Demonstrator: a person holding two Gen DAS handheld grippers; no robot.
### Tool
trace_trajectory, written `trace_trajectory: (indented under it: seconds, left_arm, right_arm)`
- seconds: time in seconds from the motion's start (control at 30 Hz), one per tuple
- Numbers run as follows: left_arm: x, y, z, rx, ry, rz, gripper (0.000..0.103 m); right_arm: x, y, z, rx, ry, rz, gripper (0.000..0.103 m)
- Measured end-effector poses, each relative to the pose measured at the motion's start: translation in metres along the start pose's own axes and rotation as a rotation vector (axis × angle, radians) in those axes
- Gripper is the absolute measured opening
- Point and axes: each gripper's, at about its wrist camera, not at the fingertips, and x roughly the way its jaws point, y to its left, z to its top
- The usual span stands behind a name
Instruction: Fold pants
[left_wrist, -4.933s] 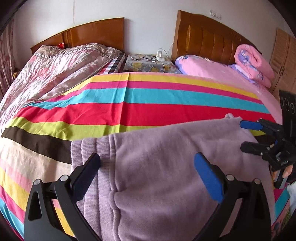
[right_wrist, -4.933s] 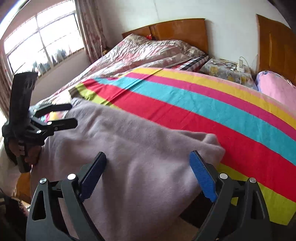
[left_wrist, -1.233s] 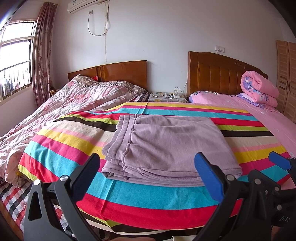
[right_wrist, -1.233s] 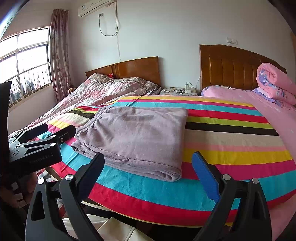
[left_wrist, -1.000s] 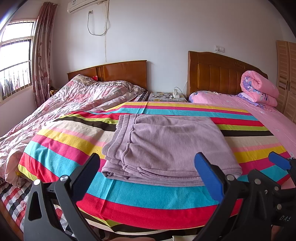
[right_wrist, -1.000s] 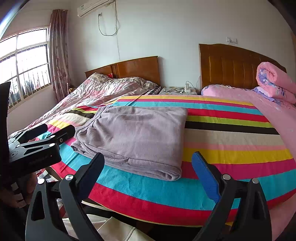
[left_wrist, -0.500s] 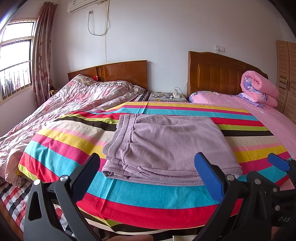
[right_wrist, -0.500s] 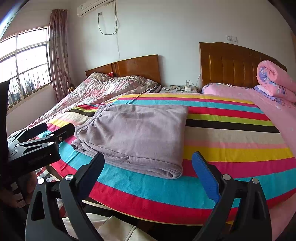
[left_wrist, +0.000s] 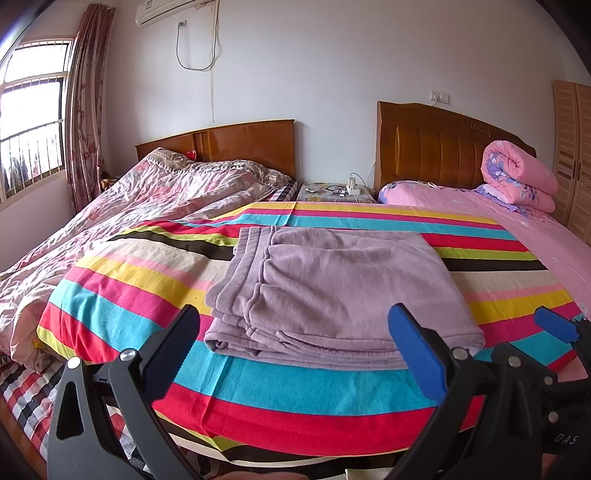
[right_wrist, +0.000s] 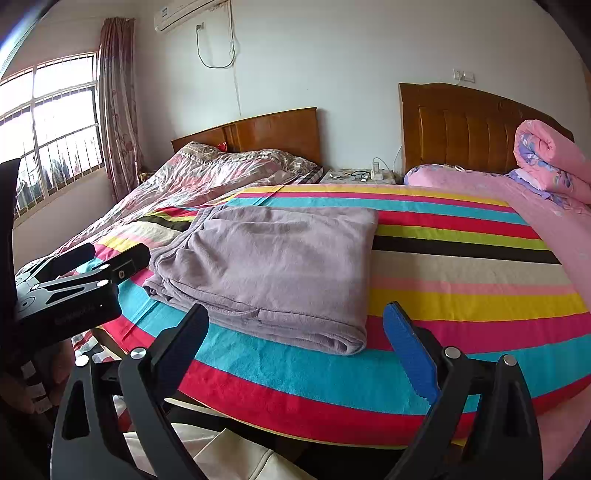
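Note:
Lilac pants lie folded into a flat rectangle on the striped bedspread, waistband at the left; they also show in the right wrist view. My left gripper is open and empty, held back from the bed's front edge, below the pants. My right gripper is open and empty, also back from the front edge. The left gripper also shows in the right wrist view, at the far left. The right gripper's blue fingertip shows at the right of the left wrist view.
A crumpled pink quilt covers the left bed. A nightstand with chargers stands between two wooden headboards. A rolled pink blanket lies at the far right by a wardrobe. A window is on the left.
Since 4.9 s ago both grippers have drawn back from the pants, which now lie folded on the bed. Over the last second hardly anything has moved.

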Motion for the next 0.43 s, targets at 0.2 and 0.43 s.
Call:
trace_trajectory:
  seconds: [0.2,0.43]
  left_arm:
    - [0.0017,0.0042,-0.0019,-0.025,0.007,0.01,0.102]
    - [0.0031,0.0018,-0.0024,-0.011,0.019,-0.001,0.102]
  right_arm:
    - [0.0007,-0.0004,-0.0004,-0.001,0.002,0.002,0.092]
    - [0.0007,0.0001,-0.0004,0.0,0.003,0.001,0.092]
